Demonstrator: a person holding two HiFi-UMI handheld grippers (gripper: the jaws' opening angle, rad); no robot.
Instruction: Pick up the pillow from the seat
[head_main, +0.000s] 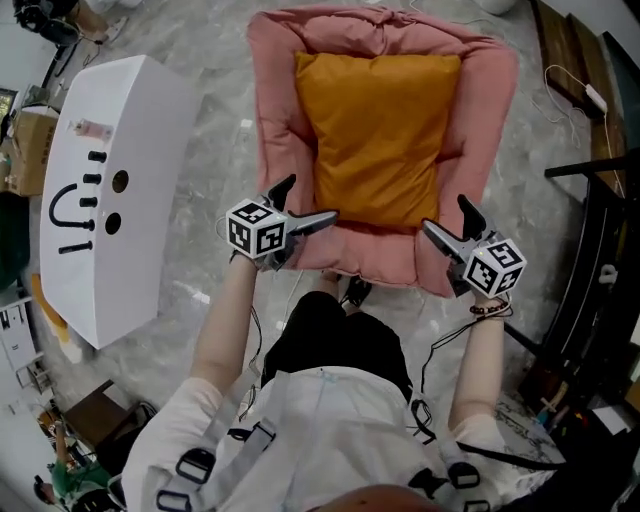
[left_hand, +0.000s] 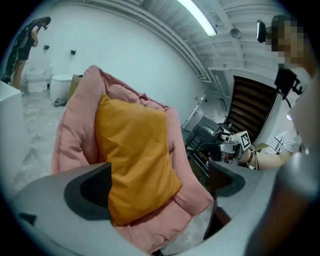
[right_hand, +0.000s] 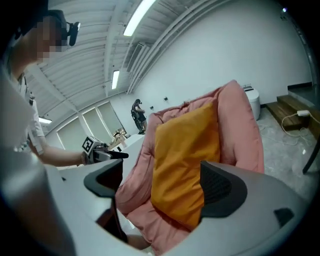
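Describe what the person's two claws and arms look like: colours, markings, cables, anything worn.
The left claw and right claw are grey, two-jawed, with dark pads; each carries a white cube printed with black square markers. Thin black cables trail back along the bare forearms. The person wears a white short-sleeved shirt with black harness straps, and a bracelet on the right wrist.

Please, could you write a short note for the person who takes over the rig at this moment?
Tools: left tool open and empty, near the lower left corner of the pillow; right tool open and empty, near its lower right corner.
Things: the orange pillow lies in the pink seat.
Done: nothing is gripped yet.
Left: probably close each tool on a corner, then lift the pillow off the seat.
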